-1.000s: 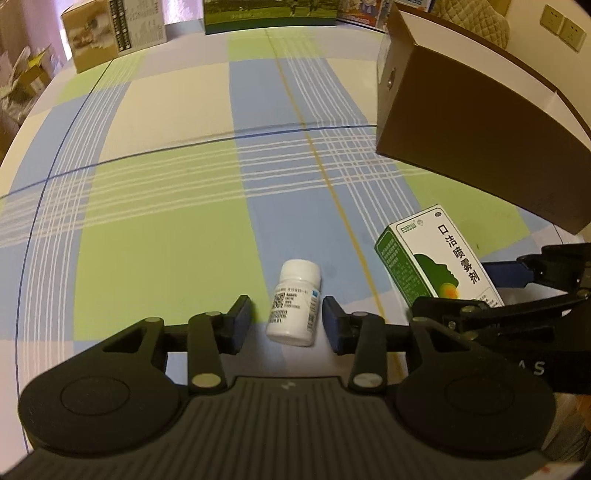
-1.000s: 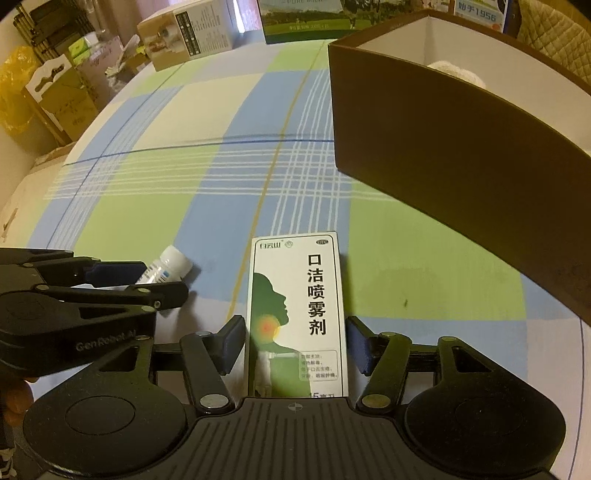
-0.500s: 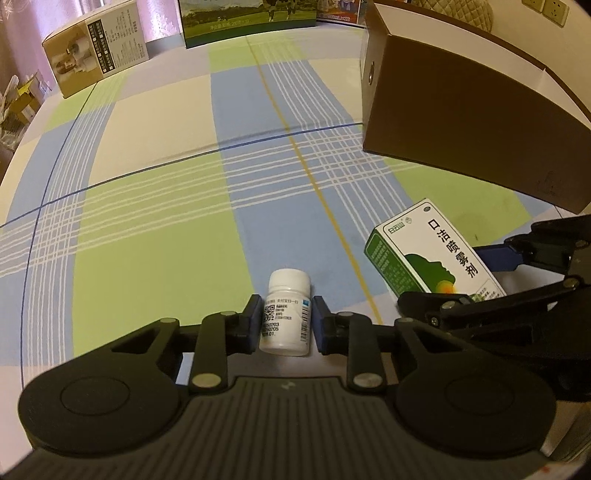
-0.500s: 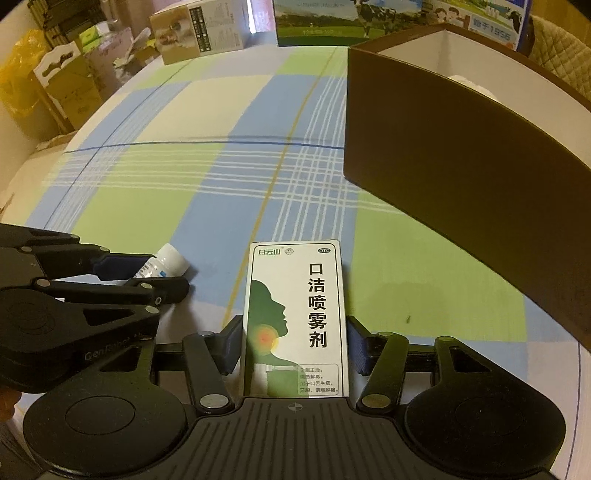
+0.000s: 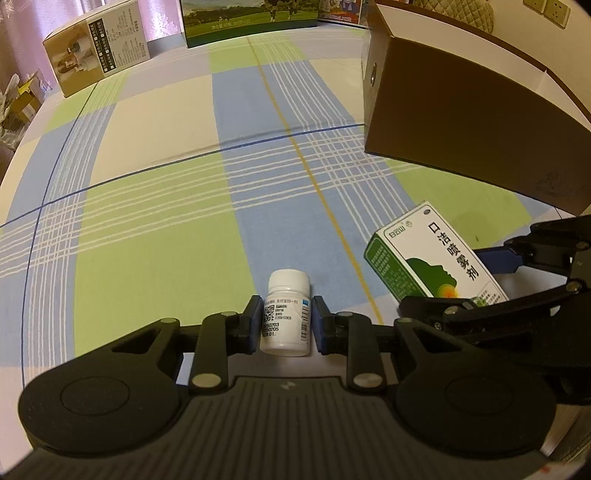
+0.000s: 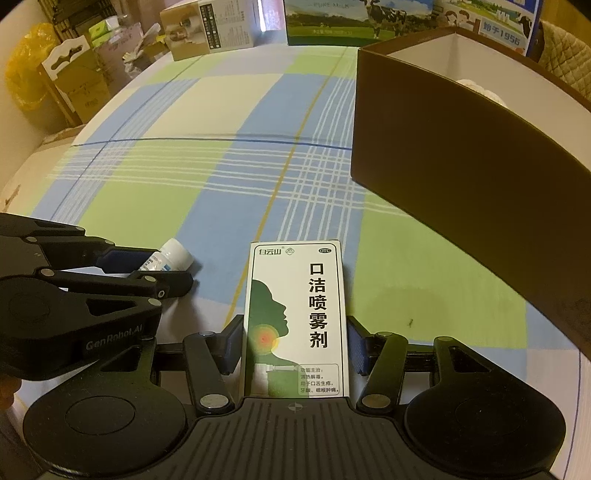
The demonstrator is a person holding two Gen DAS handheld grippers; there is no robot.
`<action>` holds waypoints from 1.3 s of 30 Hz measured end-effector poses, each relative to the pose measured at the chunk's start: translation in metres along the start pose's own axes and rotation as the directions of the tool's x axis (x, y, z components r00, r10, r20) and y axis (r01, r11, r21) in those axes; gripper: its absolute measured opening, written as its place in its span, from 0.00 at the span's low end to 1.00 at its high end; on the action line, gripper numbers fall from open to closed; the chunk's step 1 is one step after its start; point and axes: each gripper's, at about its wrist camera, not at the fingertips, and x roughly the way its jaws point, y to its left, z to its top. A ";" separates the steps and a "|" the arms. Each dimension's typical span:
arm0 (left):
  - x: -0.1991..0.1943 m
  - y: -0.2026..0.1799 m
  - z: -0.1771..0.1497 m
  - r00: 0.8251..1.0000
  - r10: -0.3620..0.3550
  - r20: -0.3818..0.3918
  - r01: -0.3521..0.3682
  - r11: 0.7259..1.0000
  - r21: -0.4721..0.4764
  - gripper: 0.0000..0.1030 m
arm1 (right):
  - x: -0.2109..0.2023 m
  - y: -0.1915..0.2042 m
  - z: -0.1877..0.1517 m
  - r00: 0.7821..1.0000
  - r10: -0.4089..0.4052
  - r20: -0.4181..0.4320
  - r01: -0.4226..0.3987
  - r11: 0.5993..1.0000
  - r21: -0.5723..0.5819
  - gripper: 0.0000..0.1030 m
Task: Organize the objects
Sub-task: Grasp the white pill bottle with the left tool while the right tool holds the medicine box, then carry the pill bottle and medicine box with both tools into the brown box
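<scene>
Bottle [image 5: 284, 314] sits clamped in our left tongs [image 5: 284, 325]; our right tongs [image 6: 295, 347] grip the carton [image 6: 295, 317], right of the bottle.

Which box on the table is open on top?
The big brown box on the right: its top is open, showing white inside walls. The printed cartons at the far edge look closed.
</scene>
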 end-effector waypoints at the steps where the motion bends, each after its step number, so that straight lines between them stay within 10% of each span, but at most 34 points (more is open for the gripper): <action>1: -0.001 0.001 0.000 1.000 0.001 0.003 -0.001 1.000 -0.002 0.23 | -0.001 -0.001 0.000 1.000 0.008 0.000 -0.008 1.000 0.005 0.51; 39: -0.035 0.012 0.006 0.996 -0.006 0.087 0.012 0.997 -0.071 0.23 | -0.050 -0.012 0.007 0.990 0.071 0.119 -0.079 0.995 0.064 0.50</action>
